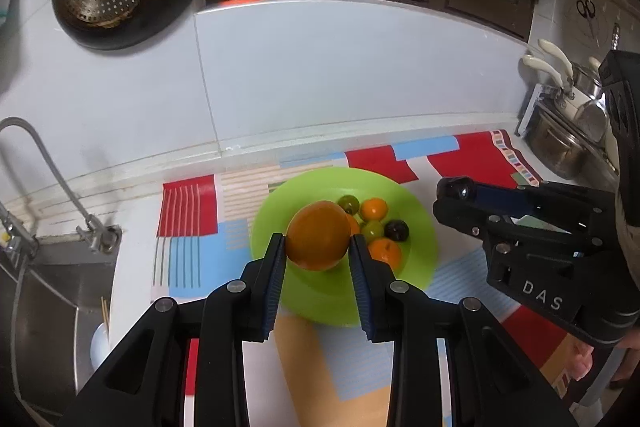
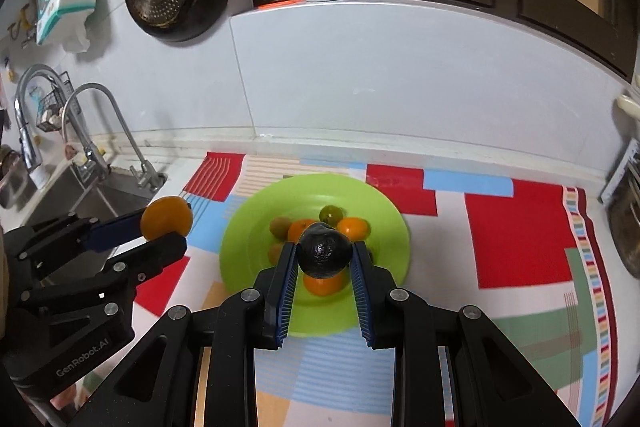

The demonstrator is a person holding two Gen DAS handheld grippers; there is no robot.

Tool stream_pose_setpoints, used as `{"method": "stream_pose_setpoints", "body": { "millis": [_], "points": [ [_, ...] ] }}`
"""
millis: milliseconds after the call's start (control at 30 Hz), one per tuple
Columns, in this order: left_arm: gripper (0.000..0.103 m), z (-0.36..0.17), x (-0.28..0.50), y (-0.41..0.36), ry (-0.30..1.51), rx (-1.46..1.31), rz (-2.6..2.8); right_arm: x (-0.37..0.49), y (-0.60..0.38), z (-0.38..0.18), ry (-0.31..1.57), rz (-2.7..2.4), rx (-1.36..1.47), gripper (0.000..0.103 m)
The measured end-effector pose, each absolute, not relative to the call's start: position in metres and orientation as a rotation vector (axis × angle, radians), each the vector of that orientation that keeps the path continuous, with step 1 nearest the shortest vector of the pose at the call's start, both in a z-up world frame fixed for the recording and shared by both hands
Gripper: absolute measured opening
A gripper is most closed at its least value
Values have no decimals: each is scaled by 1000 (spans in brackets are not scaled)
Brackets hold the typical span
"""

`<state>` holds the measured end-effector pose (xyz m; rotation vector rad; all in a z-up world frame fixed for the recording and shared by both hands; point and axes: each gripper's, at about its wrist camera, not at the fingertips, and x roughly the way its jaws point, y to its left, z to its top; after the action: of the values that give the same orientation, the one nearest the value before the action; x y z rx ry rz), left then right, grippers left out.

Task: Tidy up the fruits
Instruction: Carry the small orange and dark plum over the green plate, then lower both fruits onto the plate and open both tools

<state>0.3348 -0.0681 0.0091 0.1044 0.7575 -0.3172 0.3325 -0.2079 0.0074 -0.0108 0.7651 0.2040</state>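
Two fruits are in the air: left tongs (image 1: 318,241) clasp an orange (image 1: 318,235), right tongs (image 2: 325,253) clasp a dark avocado (image 2: 326,253), both above the green plate (image 2: 256,223) where several small fruits already lie; these two look last.

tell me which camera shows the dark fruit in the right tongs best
The right wrist view: the dark fruit sits centre frame, clamped between the right tongs, its wrinkled skin clear. The left wrist view shows only a dark round bit at the tip of those tongs, seen side-on.
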Motion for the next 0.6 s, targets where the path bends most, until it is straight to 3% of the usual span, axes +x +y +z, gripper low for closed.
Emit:
{"method": "stream_pose_setpoints", "body": {
  "millis": [600],
  "points": [
    [32, -41, 412, -79, 828, 156, -323, 412, -200, -29, 837, 263, -35, 28]
  ]
}}
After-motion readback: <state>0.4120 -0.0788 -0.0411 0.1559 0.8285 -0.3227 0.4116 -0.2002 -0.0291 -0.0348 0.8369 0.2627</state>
